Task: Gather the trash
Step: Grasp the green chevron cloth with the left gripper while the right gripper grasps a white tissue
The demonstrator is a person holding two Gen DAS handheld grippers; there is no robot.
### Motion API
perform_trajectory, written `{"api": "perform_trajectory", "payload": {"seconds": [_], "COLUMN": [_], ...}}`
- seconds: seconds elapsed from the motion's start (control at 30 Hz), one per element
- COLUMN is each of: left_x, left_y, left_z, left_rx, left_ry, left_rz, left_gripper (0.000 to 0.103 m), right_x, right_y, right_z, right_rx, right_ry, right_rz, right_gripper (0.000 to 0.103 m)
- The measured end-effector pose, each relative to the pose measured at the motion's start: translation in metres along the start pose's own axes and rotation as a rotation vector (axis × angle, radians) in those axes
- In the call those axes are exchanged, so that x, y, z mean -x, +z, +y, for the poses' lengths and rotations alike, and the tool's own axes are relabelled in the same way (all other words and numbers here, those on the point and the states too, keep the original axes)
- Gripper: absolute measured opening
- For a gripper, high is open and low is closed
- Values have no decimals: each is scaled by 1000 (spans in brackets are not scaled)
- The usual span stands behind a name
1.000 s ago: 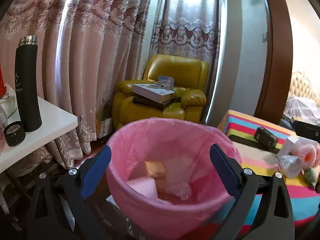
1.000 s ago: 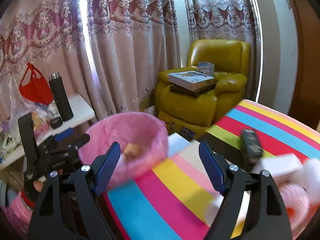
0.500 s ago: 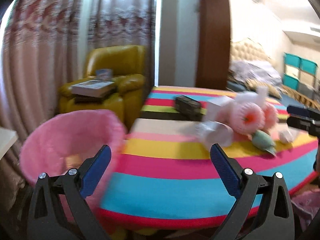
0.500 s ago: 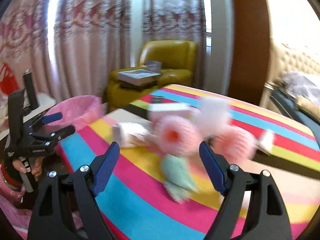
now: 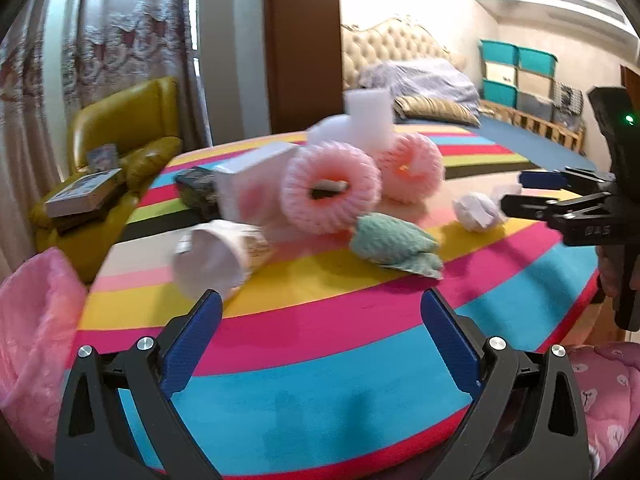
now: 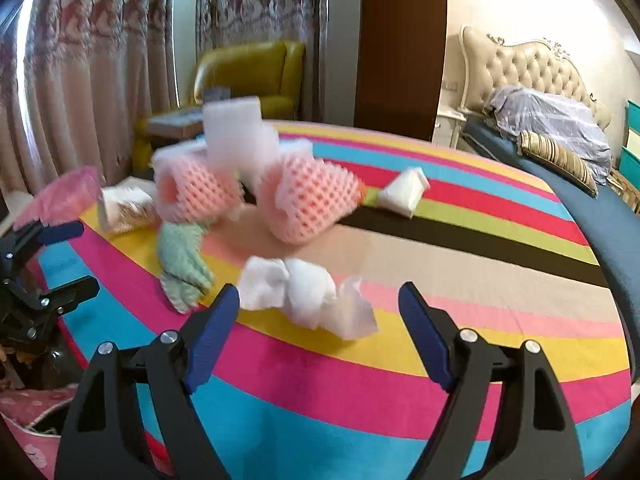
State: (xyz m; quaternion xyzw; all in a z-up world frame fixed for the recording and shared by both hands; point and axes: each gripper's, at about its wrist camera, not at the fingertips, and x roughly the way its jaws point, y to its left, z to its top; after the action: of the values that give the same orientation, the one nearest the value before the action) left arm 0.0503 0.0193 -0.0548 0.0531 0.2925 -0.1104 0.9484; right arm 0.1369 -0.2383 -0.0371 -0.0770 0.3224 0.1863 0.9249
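Note:
Trash lies on the striped round table (image 5: 320,320): two pink foam nets (image 5: 330,192), a white foam block (image 5: 368,120), a tipped paper cup (image 5: 216,256), a green foam net (image 5: 394,246) and crumpled white tissue (image 5: 476,210). My left gripper (image 5: 320,304) stands open over the table's near edge, the cup just beyond its left finger. My right gripper (image 6: 318,296) is open, with the tissue (image 6: 296,292) lying just past its fingertips, untouched. The bin lined with a pink bag (image 5: 36,340) stands at the table's left.
A white box (image 5: 248,184) and a dark object (image 5: 196,192) sit behind the cup. A folded white packet (image 6: 404,192) lies further back. A yellow armchair (image 5: 120,144) with books stands by the curtains, and a bed (image 6: 560,128) is to the right.
Both views have swung from the pink bin towards the trash on the table and come closer to it. Both grippers stayed open and hold nothing.

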Motion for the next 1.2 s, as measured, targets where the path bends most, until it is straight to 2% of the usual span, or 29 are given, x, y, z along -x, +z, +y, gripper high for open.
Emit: {"api": "perform_trajectory", "payload": {"seconds": [0.23, 0.27, 0.3, 0.33, 0.4, 0.47, 0.63, 0.73, 0.83, 0.9, 0.97, 1.13, 1.2], "left_x": [-18, -19, -20, -22, -27, -32, -53, -69, -80, -82, -78, -55, -45], "left_y": [7, 9, 10, 11, 15, 20, 35, 43, 50, 50, 48, 35, 30], "left_z": [-23, -25, -26, -29, -33, -38, -50, -57, -61, -62, -66, -68, -70], "left_rx": [-24, -24, -23, -25, -28, -25, 8, 30, 47, 44, 12, -34, -58], "left_ry": [-47, -55, -59, -64, -68, -69, -64, -53, 0, 19, 40, -44, -53], "left_rz": [44, 49, 53, 58, 62, 65, 83, 116, 140, 150, 144, 116, 91], "left_gripper": [94, 94, 94, 94, 94, 94, 93, 81, 70, 53, 43, 39, 39], "right_x": [-33, -35, -36, -36, -30, -22, -4, 3, 8, 10, 10, 13, 14], "right_y": [8, 8, 7, 5, 4, 1, -4, -8, -14, -17, -19, -22, -21], "right_z": [8, 9, 10, 9, 7, 3, -20, -32, -38, -39, -36, -26, -19], "right_rx": [55, 63, 70, 69, 64, 68, -15, -62, -91, -98, -99, -89, -77], "right_ry": [-36, -44, -48, -33, -40, -72, -70, -59, -49, -39, -32, 14, 21], "right_rz": [95, 101, 105, 100, 75, 46, 5, -10, -18, -21, -22, -44, -52], "right_gripper": [78, 65, 38, 30, 24, 23, 23, 23, 23, 23, 23, 23, 23]}}
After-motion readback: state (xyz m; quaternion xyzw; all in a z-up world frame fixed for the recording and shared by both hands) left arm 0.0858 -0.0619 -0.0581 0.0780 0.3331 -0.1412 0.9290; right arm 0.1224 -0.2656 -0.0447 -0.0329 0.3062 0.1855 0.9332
